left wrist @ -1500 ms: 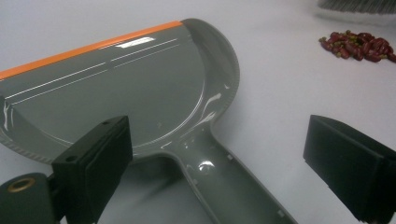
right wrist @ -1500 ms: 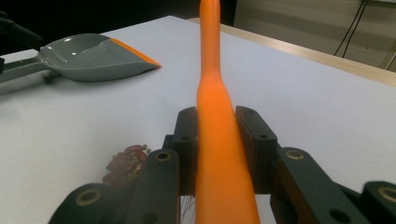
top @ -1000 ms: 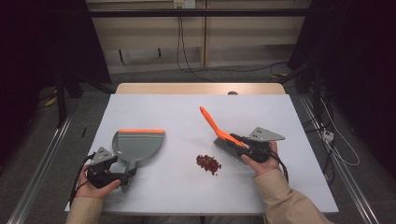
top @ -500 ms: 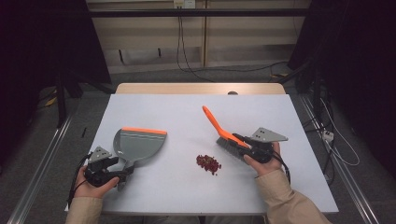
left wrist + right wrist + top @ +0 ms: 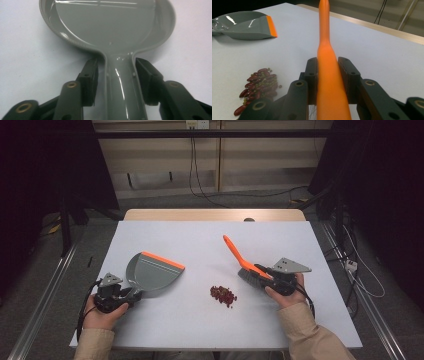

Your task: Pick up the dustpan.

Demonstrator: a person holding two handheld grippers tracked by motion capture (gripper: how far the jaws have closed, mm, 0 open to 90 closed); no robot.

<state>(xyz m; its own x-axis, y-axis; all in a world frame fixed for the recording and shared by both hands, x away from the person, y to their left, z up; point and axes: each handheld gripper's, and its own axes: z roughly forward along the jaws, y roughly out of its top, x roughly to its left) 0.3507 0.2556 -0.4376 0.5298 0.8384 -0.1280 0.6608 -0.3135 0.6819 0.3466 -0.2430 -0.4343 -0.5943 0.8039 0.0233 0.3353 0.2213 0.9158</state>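
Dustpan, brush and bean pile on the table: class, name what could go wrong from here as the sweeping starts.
1. The left gripper has just been closing on the dustpan handle, but gaps still show beside its pads, so the pan may slip or twist when lifted.
2. The pile of beans lies loose and apart from the pan; a hard stroke of the brush could scatter them across the table.
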